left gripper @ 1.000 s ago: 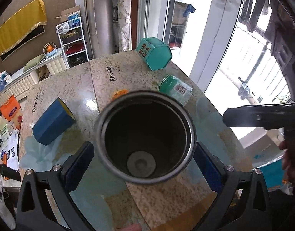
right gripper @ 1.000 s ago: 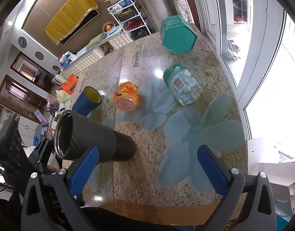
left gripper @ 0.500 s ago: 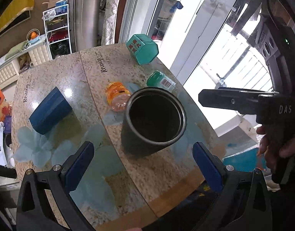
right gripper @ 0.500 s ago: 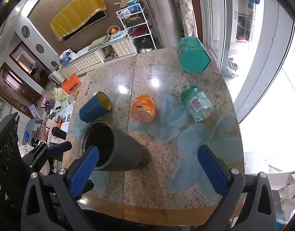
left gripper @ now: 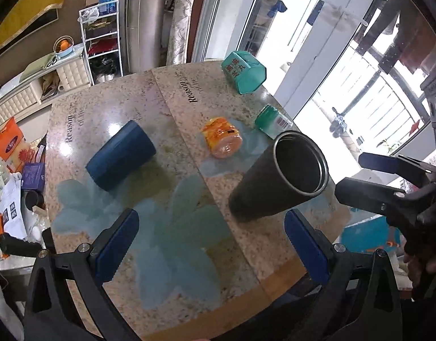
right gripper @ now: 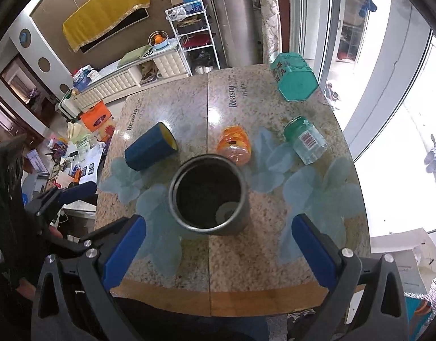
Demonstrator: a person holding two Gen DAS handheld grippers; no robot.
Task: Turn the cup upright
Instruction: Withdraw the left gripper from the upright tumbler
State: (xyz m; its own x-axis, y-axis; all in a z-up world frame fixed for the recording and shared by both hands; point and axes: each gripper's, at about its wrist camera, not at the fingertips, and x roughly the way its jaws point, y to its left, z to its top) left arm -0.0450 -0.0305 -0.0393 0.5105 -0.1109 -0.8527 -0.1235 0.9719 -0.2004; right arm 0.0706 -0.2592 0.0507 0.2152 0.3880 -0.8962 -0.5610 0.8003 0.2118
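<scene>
One dark cup [right gripper: 209,196] stands upright, empty, near a toppled orange jar [right gripper: 234,145].

Black plastic left gripper [left gripper: 209,241] and right gripper [right gripper: 218,244], blue-padded jaws, silver screws, triangular cut-outs.

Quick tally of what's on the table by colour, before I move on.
Dark grey: 1, the upright cup
Blue: 1, the cup on its side
Orange: 1, the jar
Green: 2, the hexagonal box and the green-lidded clear jar
Total: 5
</scene>
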